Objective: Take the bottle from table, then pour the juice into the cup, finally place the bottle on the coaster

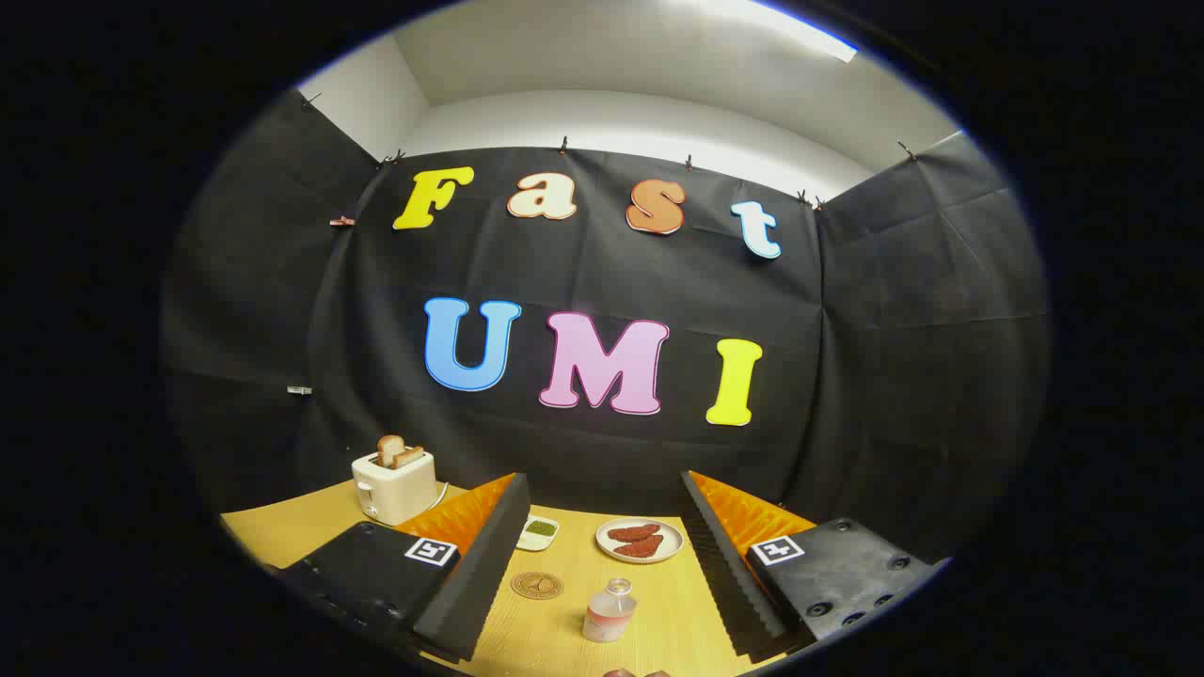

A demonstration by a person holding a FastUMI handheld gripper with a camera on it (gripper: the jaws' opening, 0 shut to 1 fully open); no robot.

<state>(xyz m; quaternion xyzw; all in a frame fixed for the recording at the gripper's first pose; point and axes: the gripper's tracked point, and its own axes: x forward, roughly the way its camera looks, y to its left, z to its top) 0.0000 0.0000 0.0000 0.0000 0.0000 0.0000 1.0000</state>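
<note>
A small clear bottle (609, 611) with pinkish juice in its lower half stands upright on the wooden table (564, 639), between my two fingers and apart from both. A round brown coaster (537, 585) lies flat to the bottle's left, close to the left finger. My gripper (602, 555) is open wide, with its ribbed black pads (480, 564) on either side of the bottle. A small dark rim (635, 673) peeks out at the near table edge, below the bottle; I cannot tell what it is.
A white plate (641, 540) with two reddish pieces sits beyond the bottle. A small white dish (538, 532) with something green lies left of the plate. A cream toaster (395, 484) with toast stands at the back left by the black cloth wall.
</note>
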